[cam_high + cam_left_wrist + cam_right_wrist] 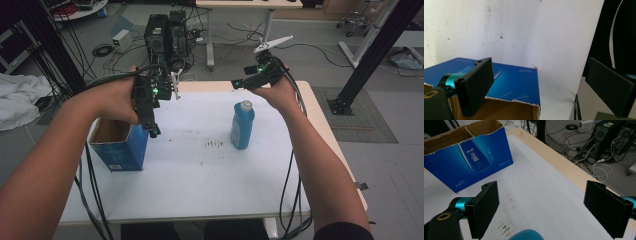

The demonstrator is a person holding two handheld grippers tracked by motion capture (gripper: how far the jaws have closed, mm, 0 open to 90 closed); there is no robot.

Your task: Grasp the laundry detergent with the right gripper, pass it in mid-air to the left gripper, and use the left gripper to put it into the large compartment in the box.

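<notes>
A blue bottle (242, 127) with a white cap stands upright on the white table (200, 185), right of centre. An open-topped blue cardboard box (120, 147) stands at the table's left. My left gripper (154, 132) points down just over the box's right edge. In the left gripper view it (541, 85) is open above the box (511, 82), with nothing between the pads. My right gripper (235, 84) hovers above and behind the bottle, pointing left. In the right gripper view it (546, 207) is open and empty, with the bottle (525, 235) just below it and the box (469, 160) farther off.
Past the table's far edge stand computer towers (165, 32) with tangled cables (107, 50) on the floor. A white cloth (17, 100) lies to the left. A black frame post (372, 55) rises at the right. My grippers' cables hang over the table's front edge.
</notes>
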